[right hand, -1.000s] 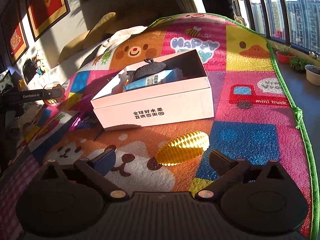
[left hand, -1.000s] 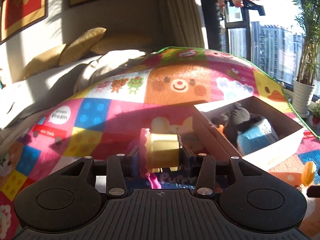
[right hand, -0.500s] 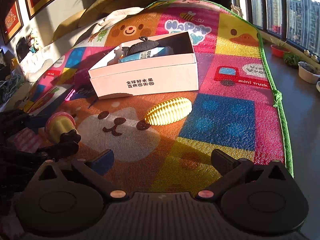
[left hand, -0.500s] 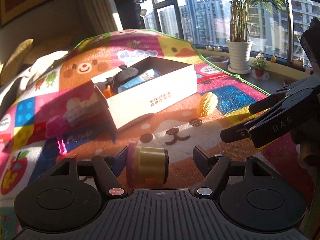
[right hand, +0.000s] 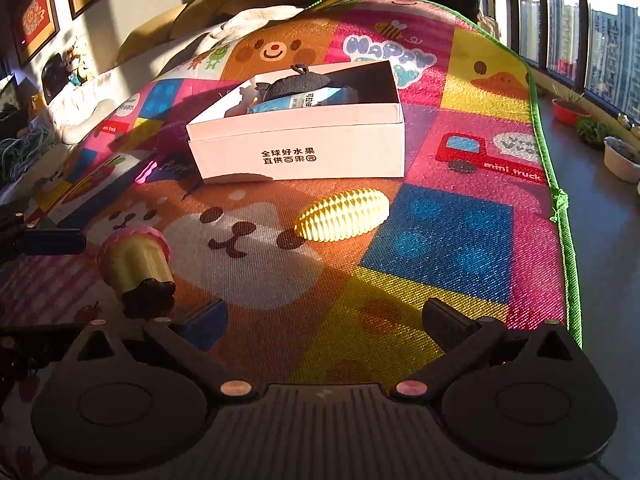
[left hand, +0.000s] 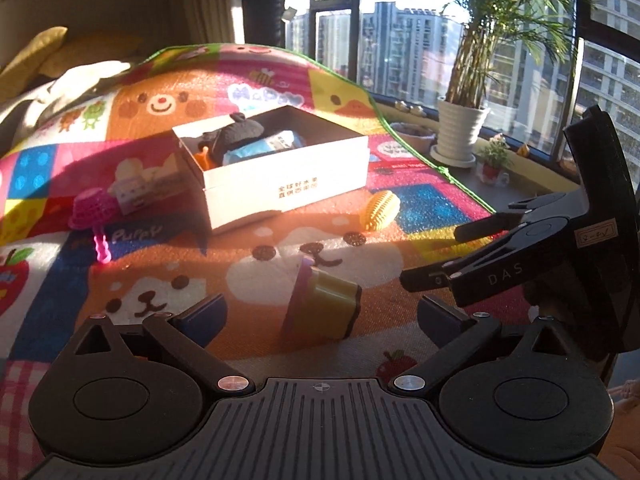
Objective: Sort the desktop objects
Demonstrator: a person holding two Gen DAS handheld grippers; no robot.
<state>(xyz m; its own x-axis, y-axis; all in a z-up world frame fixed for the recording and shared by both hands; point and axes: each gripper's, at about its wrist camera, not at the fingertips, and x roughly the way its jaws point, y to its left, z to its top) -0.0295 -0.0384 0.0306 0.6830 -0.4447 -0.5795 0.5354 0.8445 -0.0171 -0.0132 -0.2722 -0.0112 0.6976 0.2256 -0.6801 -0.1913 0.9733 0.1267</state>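
A yellow toy cup with a pink rim lies on its side on the play mat, between the spread fingers of my open left gripper. It also shows in the right wrist view. A white cardboard box holds a dark plush toy and a blue packet; it also shows in the right wrist view. A yellow ribbed corn toy lies ahead of my open, empty right gripper. The right gripper's side shows in the left wrist view.
A pink mesh cup toy, a small block toy and a pink beaded piece lie left of the box. The mat's green edge runs along the right, with potted plants by the window. Cushions lie behind.
My left gripper swung right toward the box, came down to the mat, opened, and let go of the yellow cup, which now lies tilted on the mat. My right gripper drew back from the corn toy.
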